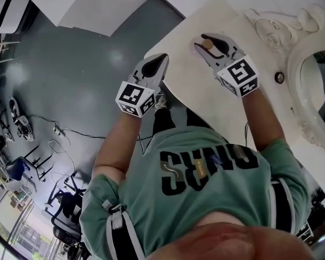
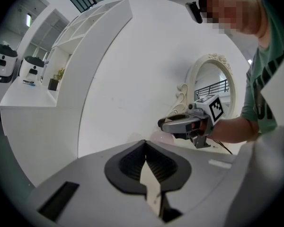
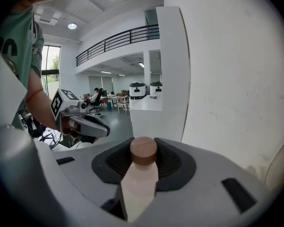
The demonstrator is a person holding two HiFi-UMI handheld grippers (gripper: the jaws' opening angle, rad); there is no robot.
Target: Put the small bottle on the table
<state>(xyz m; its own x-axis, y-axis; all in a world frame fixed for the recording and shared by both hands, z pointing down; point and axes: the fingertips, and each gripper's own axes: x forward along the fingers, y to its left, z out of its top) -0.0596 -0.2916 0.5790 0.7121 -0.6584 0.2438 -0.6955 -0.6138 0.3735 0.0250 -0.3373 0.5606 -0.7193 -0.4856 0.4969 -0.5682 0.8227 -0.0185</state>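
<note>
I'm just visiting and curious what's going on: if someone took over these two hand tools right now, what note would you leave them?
Left gripper: jaws together, nothing in them, by the table's near edge.
Right gripper: shut on the small bottle, whose wooden cap sticks out past the jaws; held over the table.
Done: the bottle is in the grip and above the table.
Left to do: lower it, stand it on the table, open the jaws and draw back.
</note>
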